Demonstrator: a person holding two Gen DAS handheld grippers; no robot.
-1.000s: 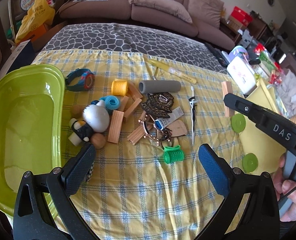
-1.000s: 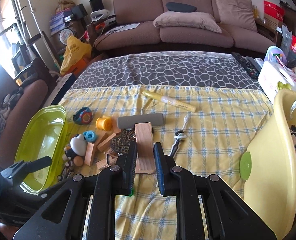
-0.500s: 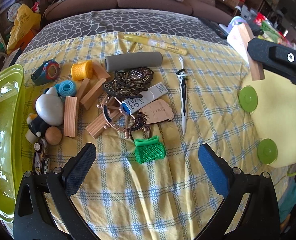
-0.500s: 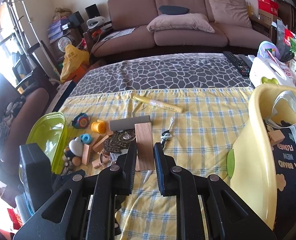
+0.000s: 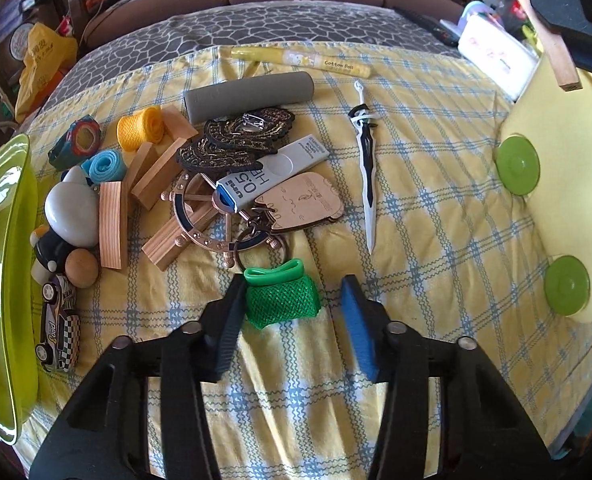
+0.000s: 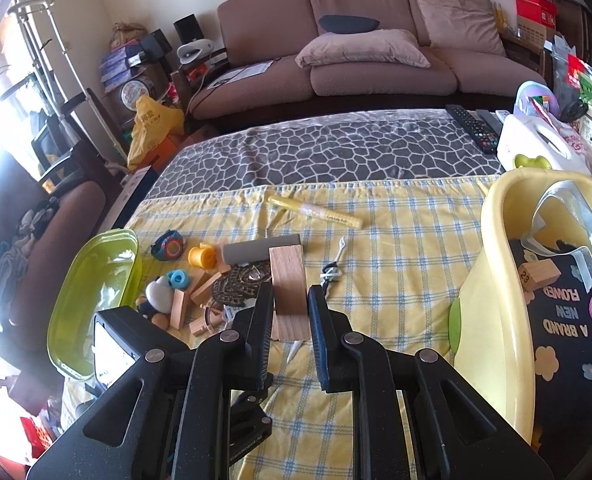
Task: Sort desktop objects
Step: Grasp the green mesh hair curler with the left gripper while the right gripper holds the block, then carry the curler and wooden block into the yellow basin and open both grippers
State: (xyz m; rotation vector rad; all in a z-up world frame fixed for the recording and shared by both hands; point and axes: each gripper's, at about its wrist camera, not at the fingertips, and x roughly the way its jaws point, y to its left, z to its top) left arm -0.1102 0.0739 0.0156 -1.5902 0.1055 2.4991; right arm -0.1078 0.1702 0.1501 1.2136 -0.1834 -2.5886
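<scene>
One green mesh hair roller [image 5: 281,298] lies on the yellow checked cloth [image 5: 436,240] of the desk between the fingers of my left claw [image 5: 291,312], whose jaws are closing around it, the left pad touching it and the right pad still apart. My right claw [image 6: 290,312] is clamped on one pale wooden block [image 6: 289,292], held above the cloth. The lime-green plastic tray [image 6: 95,300] on the left looks empty, while the pale yellow tub [image 6: 496,280] on the right holds one numbered wooden block [image 6: 540,274].

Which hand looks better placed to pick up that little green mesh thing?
The left. Its tongs sit right over the green mesh roller, the jaws closing around it. The right tongs are already clamped on a wooden block, away from the pile.
</scene>
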